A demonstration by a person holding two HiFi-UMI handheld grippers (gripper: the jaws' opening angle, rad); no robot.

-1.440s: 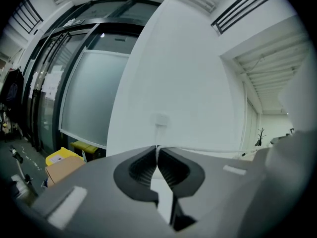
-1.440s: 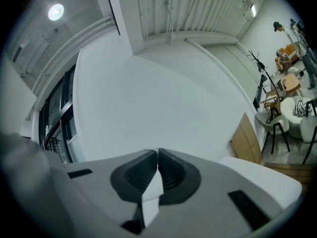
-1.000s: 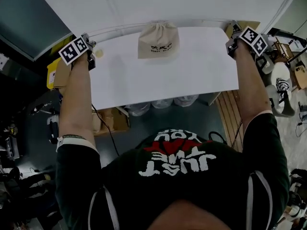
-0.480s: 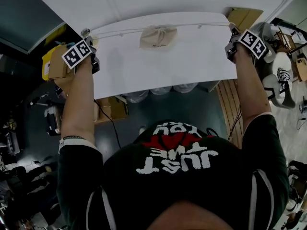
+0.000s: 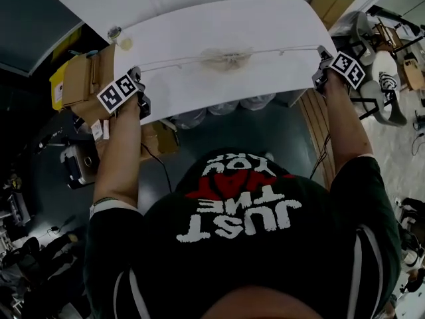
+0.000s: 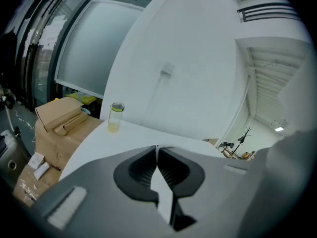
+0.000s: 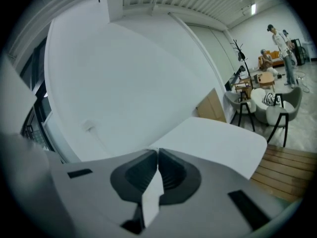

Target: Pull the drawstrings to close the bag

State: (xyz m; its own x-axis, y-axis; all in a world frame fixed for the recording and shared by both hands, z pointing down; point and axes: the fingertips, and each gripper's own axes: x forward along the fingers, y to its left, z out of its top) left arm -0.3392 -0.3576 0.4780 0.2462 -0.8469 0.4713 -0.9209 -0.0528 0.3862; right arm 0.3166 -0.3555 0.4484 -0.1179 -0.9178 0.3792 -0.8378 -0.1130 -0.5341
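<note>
The beige cloth bag (image 5: 226, 58) is a blurred, bunched shape over the white table (image 5: 265, 25), hanging in the middle of a taut white drawstring (image 5: 176, 63). That string runs from one gripper to the other. My left gripper (image 5: 138, 73) is at the table's left front edge, jaws shut on the string's left end. At the table's right front corner my right gripper (image 5: 323, 50) is shut on the right end. In the left gripper view (image 6: 157, 148) and the right gripper view (image 7: 158, 151) the pads meet, and the bag is out of sight.
A small bottle (image 5: 114, 33) (image 6: 115, 117) stands on the table's far left corner. Cardboard boxes (image 5: 83, 78) (image 6: 64, 115) are stacked left of the table. Chairs (image 5: 382, 78) and wooden flooring (image 5: 317, 145) lie to the right. People (image 7: 282, 38) stand far off.
Both grippers have drawn back toward me with the string, the left one furthest. The bag has gone from lying flat with its print showing to a gathered, blurred bundle on the stretched string.
</note>
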